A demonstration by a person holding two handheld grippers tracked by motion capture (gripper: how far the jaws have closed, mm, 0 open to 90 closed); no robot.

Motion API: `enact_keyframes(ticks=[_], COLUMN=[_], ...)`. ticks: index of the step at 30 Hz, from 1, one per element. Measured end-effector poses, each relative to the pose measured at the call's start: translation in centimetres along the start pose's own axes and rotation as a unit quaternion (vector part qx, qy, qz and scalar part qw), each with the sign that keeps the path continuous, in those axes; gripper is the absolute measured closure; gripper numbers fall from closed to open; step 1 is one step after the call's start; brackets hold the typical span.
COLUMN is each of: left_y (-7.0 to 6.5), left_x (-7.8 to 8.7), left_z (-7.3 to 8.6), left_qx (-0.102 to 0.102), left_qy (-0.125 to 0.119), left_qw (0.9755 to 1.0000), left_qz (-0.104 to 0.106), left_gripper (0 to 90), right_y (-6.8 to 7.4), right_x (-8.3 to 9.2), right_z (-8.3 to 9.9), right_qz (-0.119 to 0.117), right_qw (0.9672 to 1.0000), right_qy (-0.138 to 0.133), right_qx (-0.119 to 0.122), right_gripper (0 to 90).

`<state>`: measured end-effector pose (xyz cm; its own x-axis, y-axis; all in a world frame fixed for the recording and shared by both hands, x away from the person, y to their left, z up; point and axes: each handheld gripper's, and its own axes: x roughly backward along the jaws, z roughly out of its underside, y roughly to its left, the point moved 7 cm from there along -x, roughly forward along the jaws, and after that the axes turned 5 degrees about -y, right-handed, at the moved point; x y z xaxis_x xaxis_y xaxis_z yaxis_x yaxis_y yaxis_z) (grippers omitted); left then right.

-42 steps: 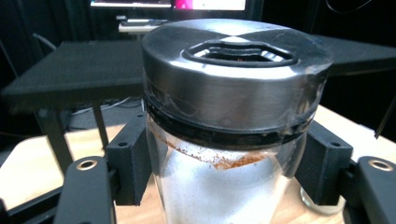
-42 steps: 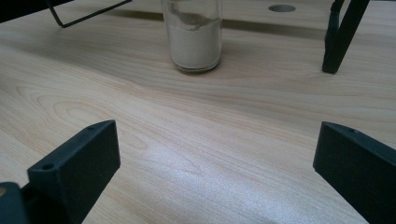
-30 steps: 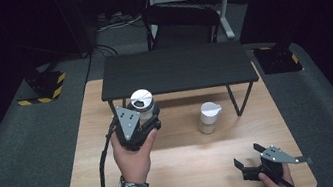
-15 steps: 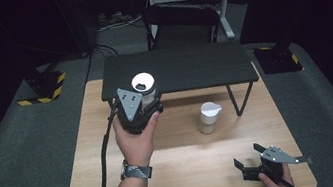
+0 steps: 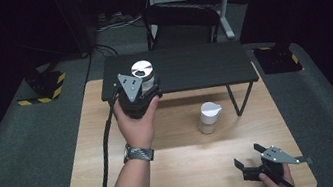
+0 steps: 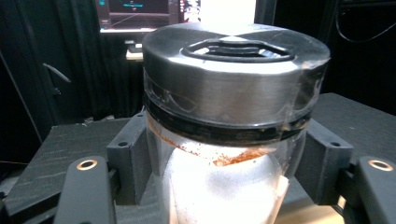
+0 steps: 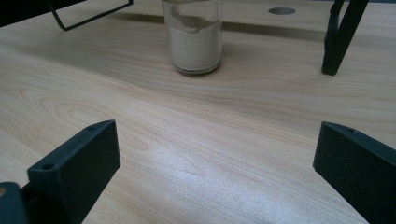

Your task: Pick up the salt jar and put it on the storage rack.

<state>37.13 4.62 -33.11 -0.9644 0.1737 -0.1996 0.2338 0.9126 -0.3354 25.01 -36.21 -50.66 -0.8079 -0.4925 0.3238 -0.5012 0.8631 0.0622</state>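
My left gripper point(image 5: 145, 84) is shut on a glass jar point(image 5: 142, 71) with a silver metal lid, holding it upright over the left end of the black shelf point(image 5: 200, 65). In the left gripper view the jar point(image 6: 229, 88) stands close between both fingers point(image 6: 133, 156), with white powder inside and a reddish trace under the lid. A second jar point(image 5: 208, 117) with pale powder and a white top stands on the wooden table point(image 5: 186, 164) in front of the shelf. My right gripper point(image 5: 248, 156) rests open near the table's front right corner, facing that jar point(image 7: 192, 39) from a distance, jaws wide apart around bare wood point(image 7: 217, 172).
The shelf stands on thin black legs point(image 7: 338, 37) at the back of the table. A black chair point(image 5: 180, 18) is behind the table. Yellow-and-black striped blocks point(image 5: 42, 90) lie on the grey floor at the left. A round hole point(image 7: 281, 10) is in the tabletop.
My left hand carried the lidded jar away from the person and upward, from the table's edge of the shelf to over the shelf's left end. The right gripper stayed put.
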Motion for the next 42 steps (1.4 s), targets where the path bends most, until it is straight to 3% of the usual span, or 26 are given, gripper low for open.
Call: enact_keyframes(ticks=[3, 16, 23, 42], left_y=[0.0, -0.4, -0.1, 0.5], left_x=[-1.2, -4.6, -6.2, -7.5], left_z=[0.2, 1.3, 1.7, 2.3], left_qx=[0.003, -0.020, -0.015, -0.014], left_qy=[0.002, 0.013, 0.023, 0.041], left_qw=[1.0000, 0.9995, 0.9991, 0.9977], left_qz=[-0.006, -0.023, -0.033, -0.051], left_gripper=[31.2, 31.1, 31.2, 31.1], right_y=[0.0, -0.1, -0.2, 0.1], right_x=[0.0, 0.2, 0.4, 0.3], right_z=[0.0, 0.1, 0.2, 0.2], right_qz=[0.000, 0.000, -0.002, 0.003], right_qw=[1.0000, 0.9999, 0.9999, 1.0000], right_qy=[0.000, -0.004, -0.007, -0.004], right_qx=[-0.001, -0.010, -0.010, -0.002], right_gripper=[0.6, 0.6, 0.5, 0.5])
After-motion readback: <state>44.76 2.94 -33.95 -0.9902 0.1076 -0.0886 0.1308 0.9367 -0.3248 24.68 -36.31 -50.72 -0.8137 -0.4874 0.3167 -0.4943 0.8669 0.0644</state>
